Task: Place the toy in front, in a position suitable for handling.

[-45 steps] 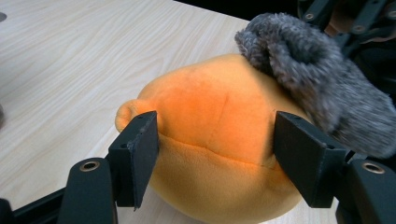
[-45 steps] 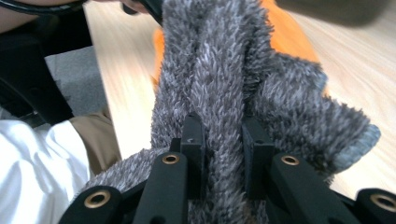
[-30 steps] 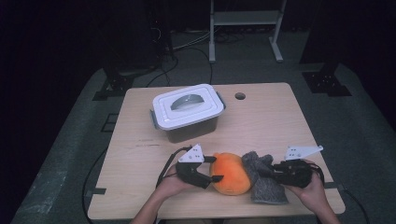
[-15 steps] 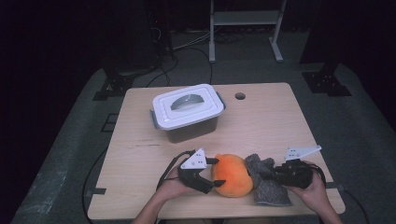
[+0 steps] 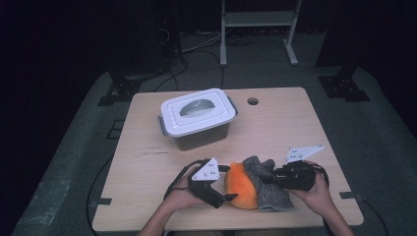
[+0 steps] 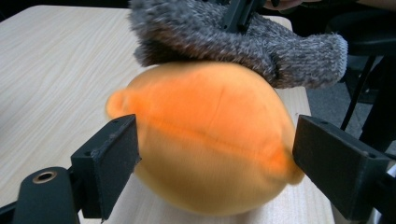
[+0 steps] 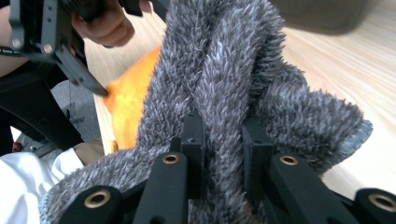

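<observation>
An orange plush fruit (image 5: 239,187) lies near the table's front edge, with a grey fuzzy sock (image 5: 268,184) draped over its right side. My left gripper (image 5: 227,184) straddles the plush from the left. Its jaws have just been opening, and in the left gripper view (image 6: 215,154) they stand wide on either side of the plush (image 6: 210,140), with a gap at the right pad. The sock (image 6: 224,32) hangs over the plush top. My right gripper (image 5: 278,178) is shut on a fold of the sock (image 7: 219,70), seen up close (image 7: 223,135), with the plush (image 7: 130,102) behind.
A dark container with a white lid (image 5: 196,118) stands mid-table, behind the plush. A round hole (image 5: 253,101) sits near the table's (image 5: 305,123) far edge. A white metal frame (image 5: 255,24) stands on the floor beyond.
The left gripper's jaws have spread wider around the orange plush. The right gripper has shifted slightly left and up, still pinching the sock.
</observation>
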Demonstrator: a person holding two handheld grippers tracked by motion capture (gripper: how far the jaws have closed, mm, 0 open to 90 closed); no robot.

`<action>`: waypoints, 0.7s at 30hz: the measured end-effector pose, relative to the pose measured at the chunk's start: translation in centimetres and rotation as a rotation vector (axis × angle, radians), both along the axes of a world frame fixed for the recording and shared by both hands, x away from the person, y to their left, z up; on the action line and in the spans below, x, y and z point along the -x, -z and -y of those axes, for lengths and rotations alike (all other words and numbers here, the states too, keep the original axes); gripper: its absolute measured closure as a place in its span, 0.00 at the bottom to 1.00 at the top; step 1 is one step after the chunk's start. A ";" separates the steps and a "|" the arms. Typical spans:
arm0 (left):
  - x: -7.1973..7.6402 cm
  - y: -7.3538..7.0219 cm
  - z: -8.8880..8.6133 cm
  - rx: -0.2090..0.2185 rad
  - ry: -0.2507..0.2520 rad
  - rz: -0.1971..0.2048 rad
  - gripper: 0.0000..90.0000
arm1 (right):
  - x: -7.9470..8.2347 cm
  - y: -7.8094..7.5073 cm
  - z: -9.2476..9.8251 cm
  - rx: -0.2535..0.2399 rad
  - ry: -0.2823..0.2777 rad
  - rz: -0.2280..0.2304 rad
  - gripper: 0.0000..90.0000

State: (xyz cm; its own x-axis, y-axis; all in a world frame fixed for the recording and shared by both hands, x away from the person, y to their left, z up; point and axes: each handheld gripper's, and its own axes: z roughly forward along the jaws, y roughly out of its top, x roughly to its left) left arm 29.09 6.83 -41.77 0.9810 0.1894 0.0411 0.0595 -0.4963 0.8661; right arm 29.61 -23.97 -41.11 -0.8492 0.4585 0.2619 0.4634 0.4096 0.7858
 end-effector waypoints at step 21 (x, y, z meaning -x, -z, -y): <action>1.1 -0.4 2.0 0.009 0.005 0.038 0.38 | 0.8 -4.2 -3.8 0.085 -0.099 0.051 0.83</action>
State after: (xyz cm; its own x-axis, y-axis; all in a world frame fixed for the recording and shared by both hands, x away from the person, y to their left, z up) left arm 27.97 4.82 -41.33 0.9798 0.1847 0.0766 0.0239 -0.4885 0.8722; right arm 28.77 -20.19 -36.88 -0.9028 0.3904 0.1806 0.3774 0.5174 0.7680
